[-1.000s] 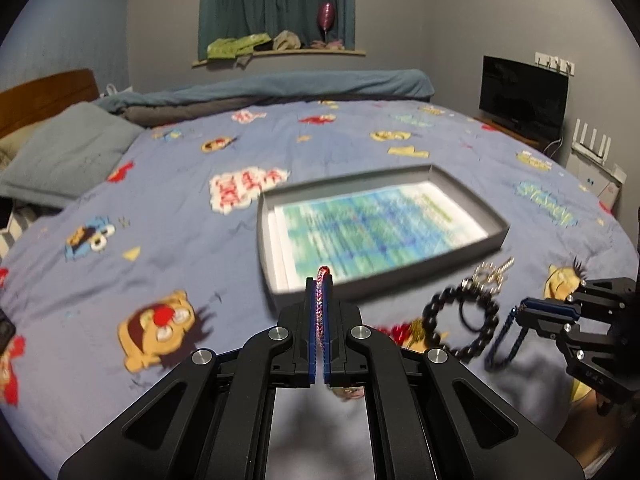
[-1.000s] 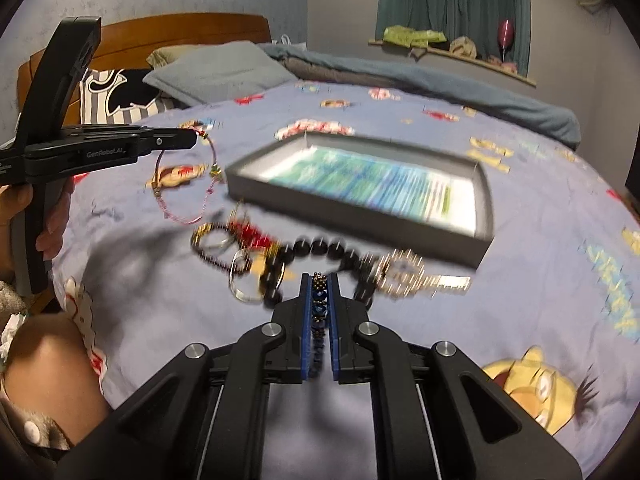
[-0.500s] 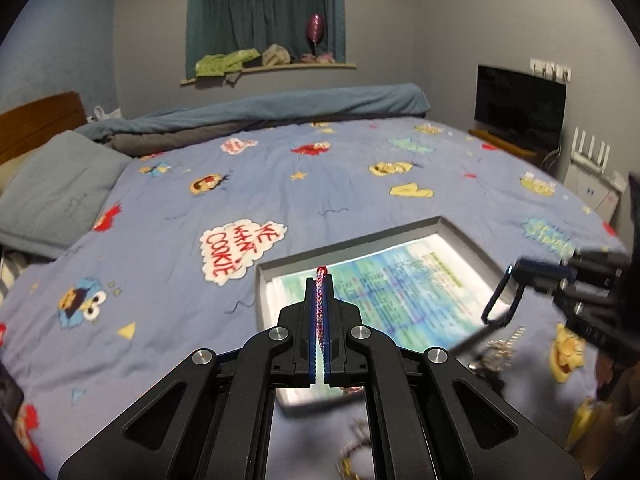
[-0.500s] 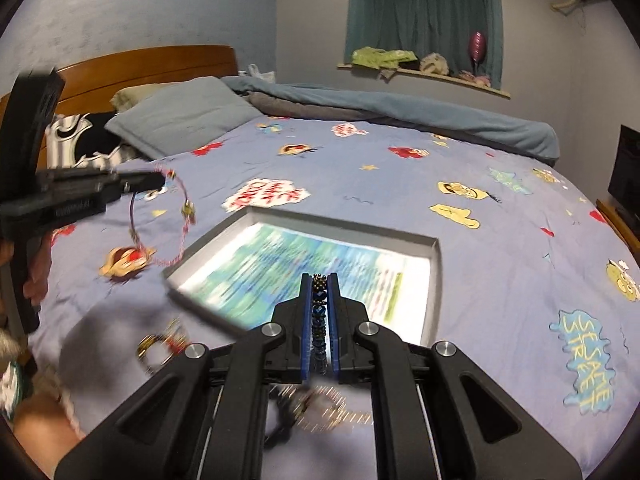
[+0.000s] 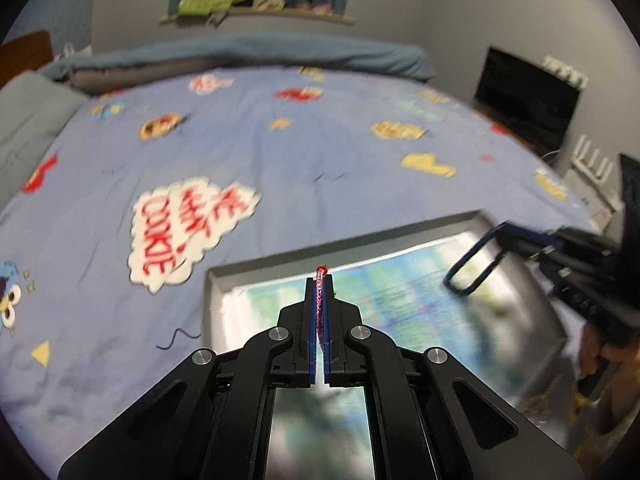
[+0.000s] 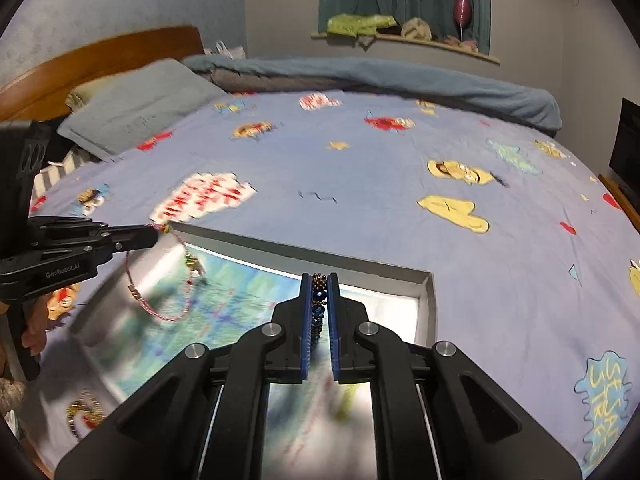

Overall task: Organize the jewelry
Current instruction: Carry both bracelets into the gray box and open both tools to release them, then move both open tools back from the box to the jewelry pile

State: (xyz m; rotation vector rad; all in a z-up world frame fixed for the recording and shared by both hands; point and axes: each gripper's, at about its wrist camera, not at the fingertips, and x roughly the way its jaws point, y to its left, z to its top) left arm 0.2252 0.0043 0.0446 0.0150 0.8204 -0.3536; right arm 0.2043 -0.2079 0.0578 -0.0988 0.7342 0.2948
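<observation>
Left wrist view: our left gripper (image 5: 319, 308) is clamped on a red braided cord bracelet (image 5: 319, 300); the grey tray (image 5: 218, 280) lies directly below and ahead of the fingers.

Right wrist view: our right gripper (image 6: 319, 312) pinches a dark beaded bracelet (image 6: 319, 300), its long axis along the fingers, the tray's far rim (image 6: 360, 258) just beyond. Both hands look equally near the tray.

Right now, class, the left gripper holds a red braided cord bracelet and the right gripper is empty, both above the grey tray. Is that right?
Not quite. The right gripper is not empty: the right wrist view shows a dark beaded bracelet pinched between its fingers. The left gripper does hold the red braided cord bracelet, above the grey tray.
</observation>
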